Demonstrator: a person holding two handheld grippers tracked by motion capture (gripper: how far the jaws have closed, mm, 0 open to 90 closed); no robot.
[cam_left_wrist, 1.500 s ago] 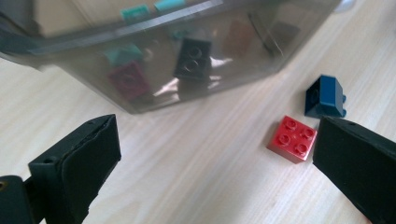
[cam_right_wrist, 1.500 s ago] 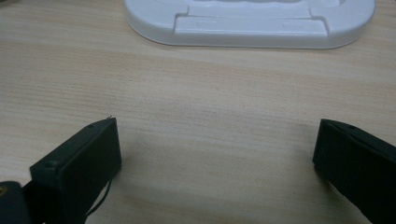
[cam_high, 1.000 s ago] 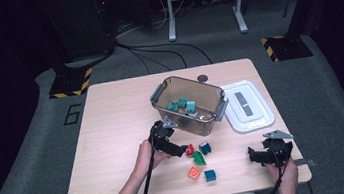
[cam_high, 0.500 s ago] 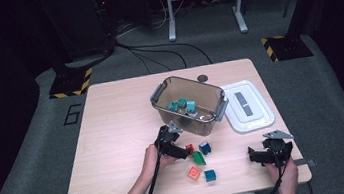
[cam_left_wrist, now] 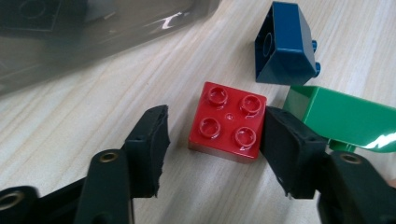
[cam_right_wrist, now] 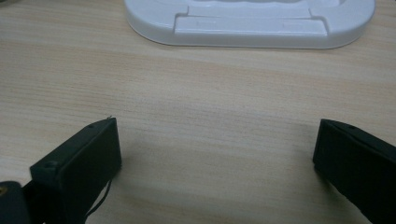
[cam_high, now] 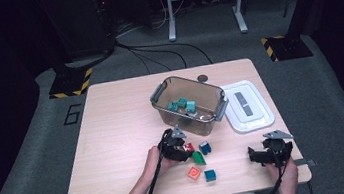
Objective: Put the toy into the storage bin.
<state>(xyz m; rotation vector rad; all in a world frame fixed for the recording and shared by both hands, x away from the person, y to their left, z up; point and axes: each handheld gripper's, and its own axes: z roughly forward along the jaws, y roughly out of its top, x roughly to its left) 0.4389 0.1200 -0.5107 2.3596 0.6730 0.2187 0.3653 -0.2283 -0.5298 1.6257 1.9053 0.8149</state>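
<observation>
- Dark room, grey carpet, and a pale wooden table (cam_high: 114, 135) where everything's happening.
- Left gripper (cam_left_wrist: 212, 135) is down over the small red four-stud building brick (cam_left_wrist: 229, 122), which lies flat on the wood, studs up, right between the jaws. The jaws have just been closing around it: one pad is touching the brick's side, the other has a visible gap to it, so I wouldn't call it gripped yet.
- That's the relation that matters: brick dead centre along the gripper's line, square-ish so no real long axis, and the left hand is way nearer than the right.
- A green sloped brick (cam_left_wrist: 341, 119) sits just behind the touching jaw, and a dark blue brick (cam_left_wrist: 282, 44) lies tipped over just beyond.
- From the high view, an orange brick (cam_high: 194, 173) and a teal one (cam_high: 210, 174) lie nearer the person.
- Smoky clear plastic bin (cam_high: 161, 109) stands just past the red brick, with a few teal bricks (cam_high: 183, 104) inside. Its white lid (cam_high: 249, 106) lies flat beside it.
- Right gripper (cam_right_wrist: 215, 154) rests over bare wood, jaws wide apart, holding nothing.
</observation>
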